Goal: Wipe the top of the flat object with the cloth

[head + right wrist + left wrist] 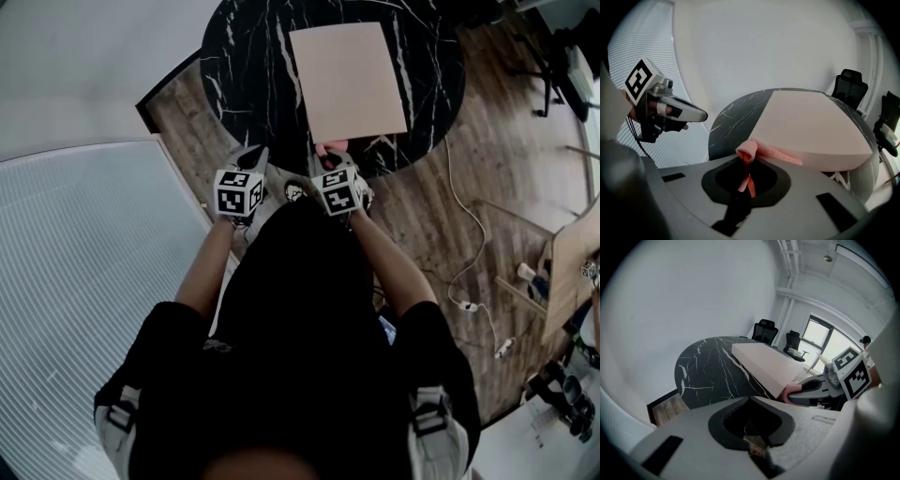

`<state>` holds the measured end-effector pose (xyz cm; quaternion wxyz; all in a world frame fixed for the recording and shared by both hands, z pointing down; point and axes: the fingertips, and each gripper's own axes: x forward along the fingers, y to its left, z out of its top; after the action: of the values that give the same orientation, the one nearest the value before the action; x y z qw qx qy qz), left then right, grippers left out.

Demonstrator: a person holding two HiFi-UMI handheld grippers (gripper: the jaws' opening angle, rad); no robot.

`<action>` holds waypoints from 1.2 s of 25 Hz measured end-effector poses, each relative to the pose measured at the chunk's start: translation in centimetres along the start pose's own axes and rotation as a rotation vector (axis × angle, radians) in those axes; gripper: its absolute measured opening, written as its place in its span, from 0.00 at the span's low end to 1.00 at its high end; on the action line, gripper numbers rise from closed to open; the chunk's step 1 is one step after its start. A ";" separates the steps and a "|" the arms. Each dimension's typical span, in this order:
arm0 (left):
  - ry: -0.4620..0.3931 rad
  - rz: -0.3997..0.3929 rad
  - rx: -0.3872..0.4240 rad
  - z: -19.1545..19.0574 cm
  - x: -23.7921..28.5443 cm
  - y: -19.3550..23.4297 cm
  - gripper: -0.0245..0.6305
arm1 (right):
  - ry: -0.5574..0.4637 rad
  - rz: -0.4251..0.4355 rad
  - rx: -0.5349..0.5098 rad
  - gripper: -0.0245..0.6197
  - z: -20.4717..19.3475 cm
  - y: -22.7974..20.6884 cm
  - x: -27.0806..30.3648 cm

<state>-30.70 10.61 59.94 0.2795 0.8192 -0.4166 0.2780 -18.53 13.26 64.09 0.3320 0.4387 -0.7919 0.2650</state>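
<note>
A flat beige board lies on a round black marble table. My right gripper is at the board's near edge, shut on a pink cloth. In the right gripper view the cloth bunches against the edge of the board, with a strip pinched in the right gripper. My left gripper hangs to the left, over the table's near rim and off the board. Its jaws look shut and empty. The left gripper view shows the board and the cloth in the right gripper's tip.
A white ribbed surface fills the left side beside the table. Wooden floor with a white cable runs to the right, toward a wooden piece of furniture. Black office chairs stand behind the table.
</note>
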 end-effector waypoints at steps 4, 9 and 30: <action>0.002 -0.009 -0.006 -0.3 -0.6 0.3 0.04 | 0.002 0.020 -0.013 0.06 0.5 1.7 0.1; -0.019 0.000 -0.013 0.0 -1.1 0.0 0.04 | -0.013 0.082 -0.032 0.06 1.4 3.5 -0.5; -0.371 0.063 -0.011 11.6 -5.5 -15.4 0.04 | -0.480 -0.149 -0.006 0.05 7.9 -9.8 -23.2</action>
<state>-18.01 13.18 44.69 0.1935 0.8415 -0.4878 0.1284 -3.18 15.10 42.70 0.1544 0.5452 -0.8143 0.1258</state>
